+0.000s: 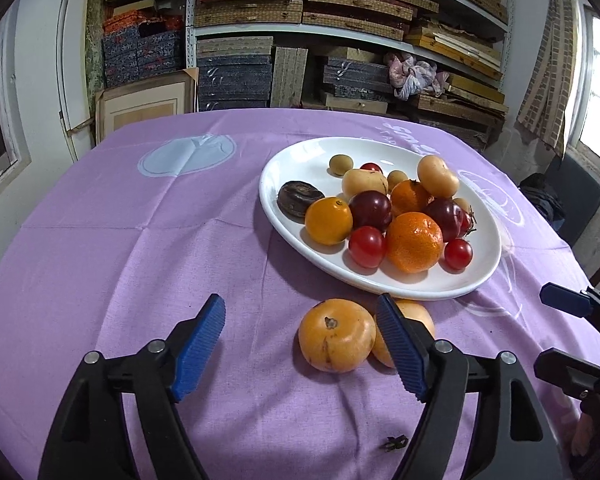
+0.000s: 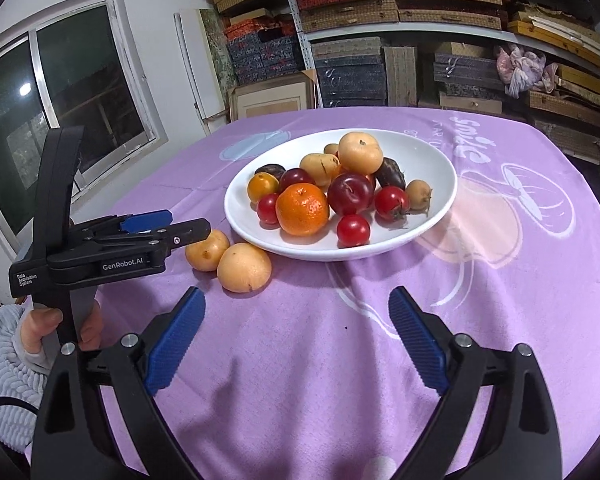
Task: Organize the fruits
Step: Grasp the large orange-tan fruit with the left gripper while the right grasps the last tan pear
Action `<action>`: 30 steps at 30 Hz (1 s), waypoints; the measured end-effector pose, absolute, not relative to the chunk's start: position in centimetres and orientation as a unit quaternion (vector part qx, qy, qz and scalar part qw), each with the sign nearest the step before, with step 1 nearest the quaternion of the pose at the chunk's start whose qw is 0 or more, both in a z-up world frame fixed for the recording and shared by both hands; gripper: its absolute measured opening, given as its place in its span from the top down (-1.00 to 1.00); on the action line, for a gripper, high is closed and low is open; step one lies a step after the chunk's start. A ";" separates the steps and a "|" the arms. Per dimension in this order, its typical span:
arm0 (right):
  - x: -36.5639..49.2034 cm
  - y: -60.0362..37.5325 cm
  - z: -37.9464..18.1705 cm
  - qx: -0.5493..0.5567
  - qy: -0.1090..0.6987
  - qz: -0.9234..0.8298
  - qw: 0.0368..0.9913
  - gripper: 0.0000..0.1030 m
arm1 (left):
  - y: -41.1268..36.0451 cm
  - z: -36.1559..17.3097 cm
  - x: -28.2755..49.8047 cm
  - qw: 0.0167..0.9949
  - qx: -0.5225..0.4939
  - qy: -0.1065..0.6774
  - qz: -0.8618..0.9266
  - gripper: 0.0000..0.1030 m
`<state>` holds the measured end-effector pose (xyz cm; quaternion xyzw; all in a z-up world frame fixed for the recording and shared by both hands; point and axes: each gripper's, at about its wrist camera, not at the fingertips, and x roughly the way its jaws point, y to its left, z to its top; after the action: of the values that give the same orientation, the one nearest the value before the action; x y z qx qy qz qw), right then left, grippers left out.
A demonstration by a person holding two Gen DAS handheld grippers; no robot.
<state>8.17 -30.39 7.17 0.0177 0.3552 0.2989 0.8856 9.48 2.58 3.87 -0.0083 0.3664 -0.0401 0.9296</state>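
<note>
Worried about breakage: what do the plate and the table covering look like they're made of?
The white plate looks like glazed ceramic, glossy with soft reflections, though melamine is possible. The purple tablecloth appears to be woven cotton-like fabric, matte, with fold creases and printed white motifs.

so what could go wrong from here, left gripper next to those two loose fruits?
1. The two yellow fruits touch on the cloth; the open left gripper has one finger between them, so closing may push the far one away.
2. Both are round and could roll on the purple tablecloth.
3. The white plate is heaped; adding fruit may dislodge the small red ones at its near rim.
</note>
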 end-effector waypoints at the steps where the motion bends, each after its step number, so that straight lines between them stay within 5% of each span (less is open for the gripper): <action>1: 8.2 -30.3 7.1 0.016 0.356 0.299 0.885 -0.77 | 2.5 3.5 9.6 0.928 -0.001 0.371 -0.035 -0.59; 15: 8.2 -29.4 6.3 -0.006 0.363 0.302 0.882 -0.77 | 2.5 1.8 10.6 0.917 0.015 0.398 -0.021 -0.73; 20: 8.0 -28.8 6.1 -0.020 0.361 0.298 0.884 -0.77 | 2.9 1.5 10.1 0.914 0.034 0.404 -0.010 -0.34; 23: 7.7 -27.9 6.6 -0.032 0.349 0.297 0.888 -0.74 | 3.3 1.3 10.1 0.912 0.029 0.410 -0.009 0.20; 27: 8.1 -25.3 6.6 -0.063 0.366 0.305 0.877 -0.35 | 4.4 1.5 10.0 0.912 0.006 0.411 -0.004 0.20; 30: 9.4 -22.7 5.9 -0.078 0.400 0.306 0.861 -0.28 | 4.9 1.6 10.0 0.912 -0.008 0.411 -0.004 0.20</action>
<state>9.41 -22.73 5.90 -0.0782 0.3997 0.3057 0.8606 9.95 4.91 1.55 -0.0076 0.4107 -0.0039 0.9117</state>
